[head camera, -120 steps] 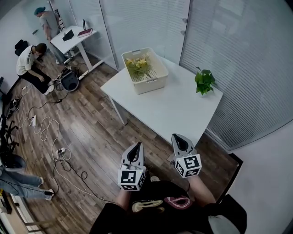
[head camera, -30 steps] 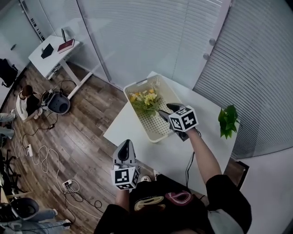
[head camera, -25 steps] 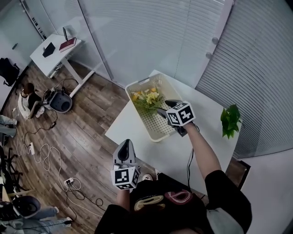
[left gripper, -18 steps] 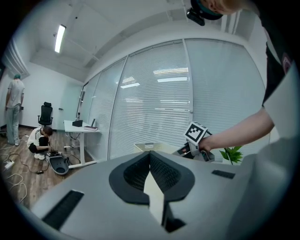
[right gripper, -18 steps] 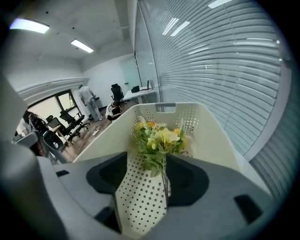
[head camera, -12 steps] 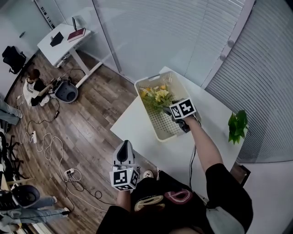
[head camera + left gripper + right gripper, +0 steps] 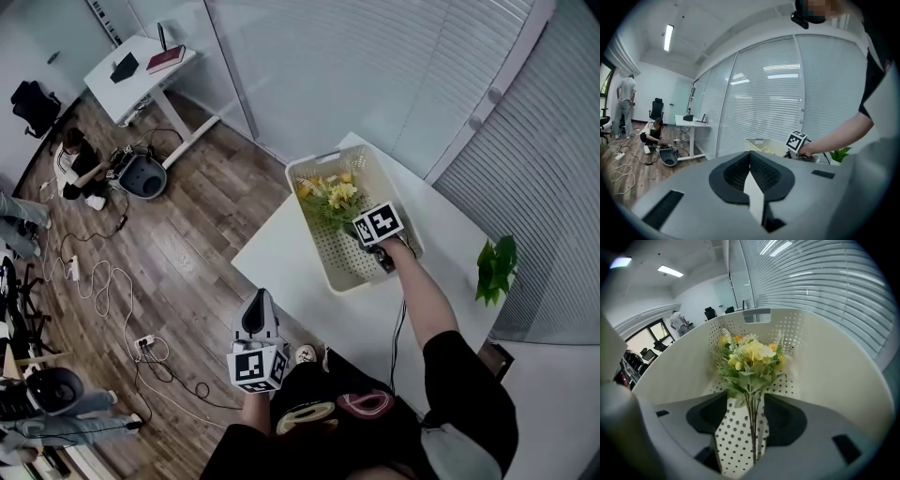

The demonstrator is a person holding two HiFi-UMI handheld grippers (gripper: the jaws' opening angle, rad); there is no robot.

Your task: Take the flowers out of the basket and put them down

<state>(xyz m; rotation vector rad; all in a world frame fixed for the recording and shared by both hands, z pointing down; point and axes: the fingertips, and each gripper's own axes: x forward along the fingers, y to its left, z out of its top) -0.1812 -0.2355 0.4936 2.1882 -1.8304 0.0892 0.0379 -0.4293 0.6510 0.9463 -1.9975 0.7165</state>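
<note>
Right gripper view looks into the basket (image 7: pixel 825 366), where the right gripper (image 7: pixel 749 420) straddles the stems (image 7: pixel 752 437) with jaws apart, the flowers (image 7: pixel 750 355) lying lengthwise straight ahead, blooms farthest, while the left gripper (image 7: pixel 258 309), jaws together, hangs well apart.

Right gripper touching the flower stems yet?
Apart. Right gripper view: stems lie between the open jaws of the right gripper, with basket floor showing on both sides.
</note>
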